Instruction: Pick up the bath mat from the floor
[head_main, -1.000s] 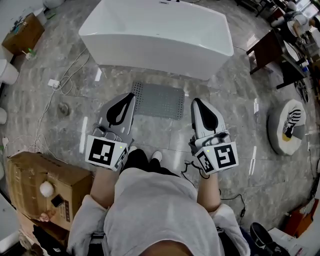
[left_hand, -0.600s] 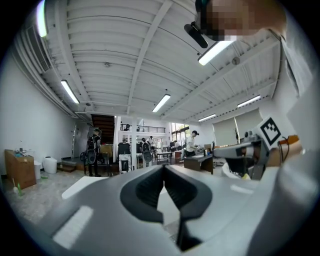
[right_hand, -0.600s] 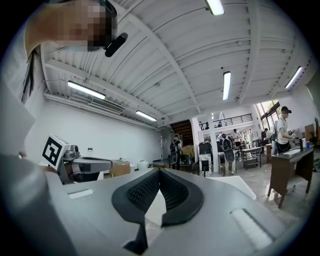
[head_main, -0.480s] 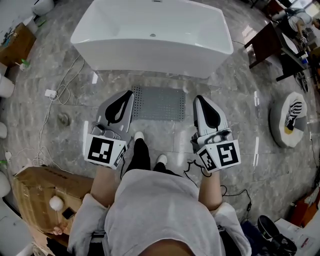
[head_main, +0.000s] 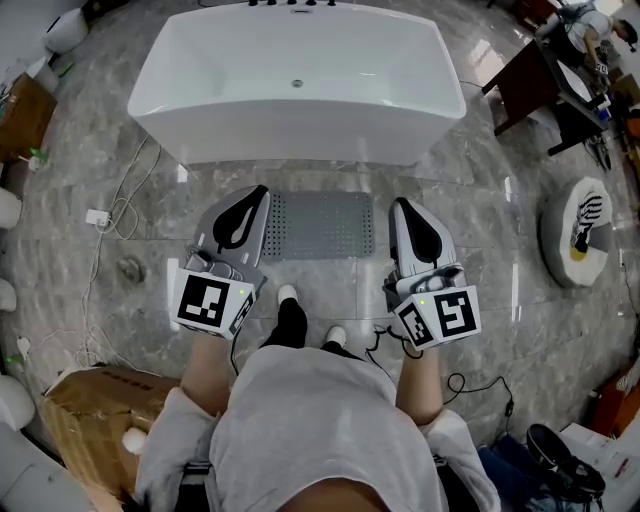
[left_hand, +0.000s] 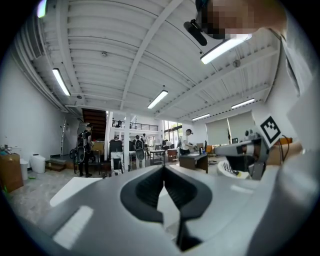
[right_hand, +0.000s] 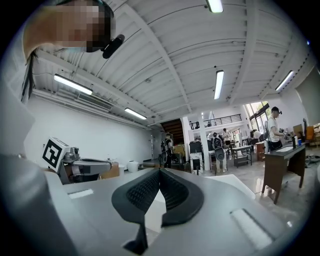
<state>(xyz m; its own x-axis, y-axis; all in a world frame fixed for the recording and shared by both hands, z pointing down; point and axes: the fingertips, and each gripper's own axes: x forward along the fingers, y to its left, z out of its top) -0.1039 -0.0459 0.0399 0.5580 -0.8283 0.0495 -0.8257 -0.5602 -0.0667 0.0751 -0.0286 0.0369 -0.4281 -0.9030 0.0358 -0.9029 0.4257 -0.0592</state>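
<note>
In front of the white rectangular bathtub (head_main: 300, 140), on the grey marbled floor (head_main: 130, 210): the grey left gripper (head_main: 258, 193) with black pads is hovering level, aiming at the tub, jaws pressed together and gripping nothing. The grey perforated rectangular bath mat (head_main: 318, 225) is lying flat just before the tub's near wall, midway along it. The matching right gripper (head_main: 398, 205) is hovering likewise, closed and empty. The person's white-toed shoes (head_main: 288, 294) are standing on the mat's side facing away from the tub.

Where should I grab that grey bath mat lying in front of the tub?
Probably take the bath mat by its near long edge, coming down from above: it lies flat on the floor, and its far edge sits close to the bathtub.
</note>
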